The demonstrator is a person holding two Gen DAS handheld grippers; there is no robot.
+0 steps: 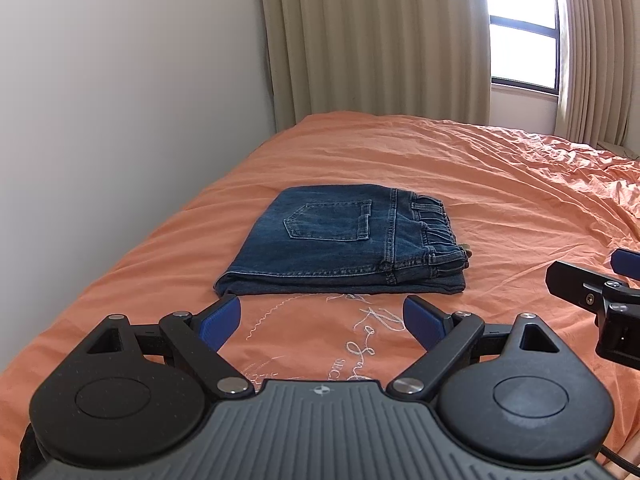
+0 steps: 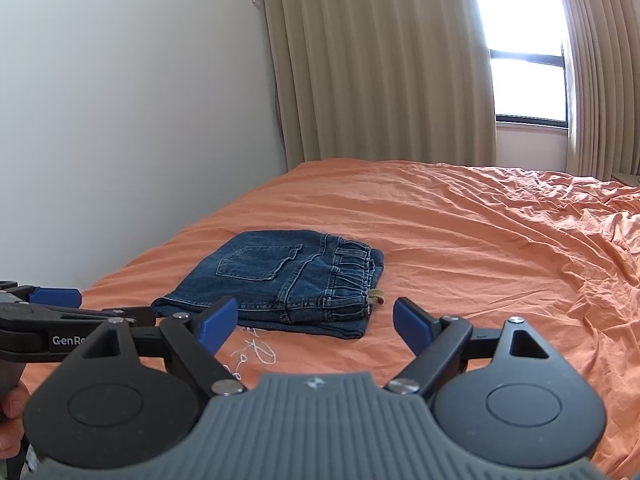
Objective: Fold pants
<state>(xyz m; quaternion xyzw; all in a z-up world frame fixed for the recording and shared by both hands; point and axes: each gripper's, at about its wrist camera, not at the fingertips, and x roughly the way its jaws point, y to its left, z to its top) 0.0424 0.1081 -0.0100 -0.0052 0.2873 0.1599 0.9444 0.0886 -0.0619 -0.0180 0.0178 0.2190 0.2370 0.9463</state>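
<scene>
On the left stands a plain white wall [image 1: 132, 92], bare in both views, and beside it the orange, wrinkled bedspread [image 1: 460, 176] that covers the whole bed. The left black two-finger gripper with blue pads [image 1: 322, 322] hovers low over the spread with its jaws spread wide and nothing between them; just past its fingertips lies the 1 pair of dark blue denim pants [image 1: 340, 246], folded into a flat rectangular bundle with 1 back pocket facing up and the gathered elastic waistband at its right end. White embroidered script [image 1: 360, 336] shows on the spread between this gripper and the pants – the left wrist view gives more of it than the right, where only a scrap is seen. The right wrist view alone shows a small tan tab [image 2: 375, 297] poking out by the waistband, a sliver of a person's hand [image 2: 12, 402] at the far left edge, and lettering on the side of the left gripper's body. The right black two-finger gripper with blue pads [image 2: 308, 322] also hangs over the bed, jaws wide apart and empty, with the pants ahead and a little to its left. That makes 2 grippers, each with 2 blue pads. Behind the bed hang beige pleated curtains [image 1: 376, 40], parted at the right to show 1 bright window with a dark frame [image 1: 524, 24].
</scene>
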